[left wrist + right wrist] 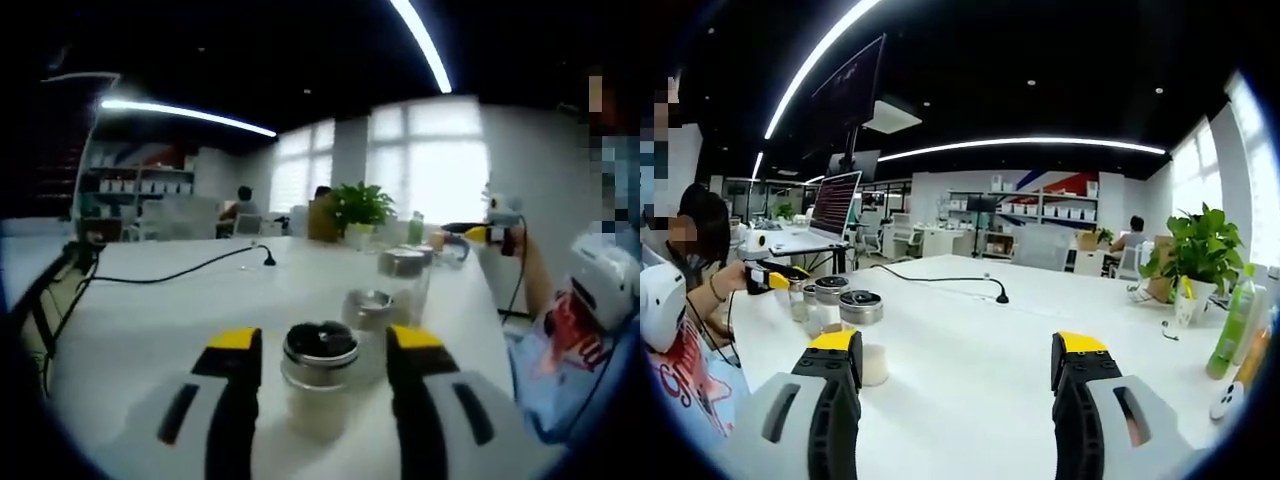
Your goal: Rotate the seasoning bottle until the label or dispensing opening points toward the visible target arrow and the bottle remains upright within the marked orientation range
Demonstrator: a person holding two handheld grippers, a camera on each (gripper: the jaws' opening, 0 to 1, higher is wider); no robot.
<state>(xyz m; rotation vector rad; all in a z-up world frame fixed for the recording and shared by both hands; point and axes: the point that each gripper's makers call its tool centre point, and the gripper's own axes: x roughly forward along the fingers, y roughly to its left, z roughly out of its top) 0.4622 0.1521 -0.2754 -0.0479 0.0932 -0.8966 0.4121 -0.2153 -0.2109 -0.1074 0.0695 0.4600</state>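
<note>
Left gripper view: big white table (150, 320) across most of the pic. On it, three seasoning bottles in a row going away. Nearest seasoning bottle (320, 385) upright, silver ring lid w/ dark top, pale stuff inside. Sits right between the jaws of the left gripper (325, 350). Jaws spread wide, yellow tips level w/ the lid, small gap each side, not pinching. Can't tell if a tip brushes the glass. Second bottle (372, 312) just behind, partly hidden by the first. Third bottle (404, 270) further back. Other gripper (497, 232) at far right, held in a person's hand, open or pressed can't tell, too small. Black cable (190, 268) lying on table to the left. Green plant (360, 208) at far end. Label side and any arrow mark: can't make out.

Right gripper view: same white table (970, 340). Right gripper (960, 350) spread wide, holding nothing, bare tabletop between the jaws. Bottle cluster (850, 310) at left, near the left jaw; lower part of nearest one cut off behind that jaw. Left gripper (775, 277) beside the bottles, small, state hard to see here. Laptop (835, 205) behind on another desk. Plant (1200, 250) at right. Green bottle (1237, 325) at far right edge, blurry.
</note>
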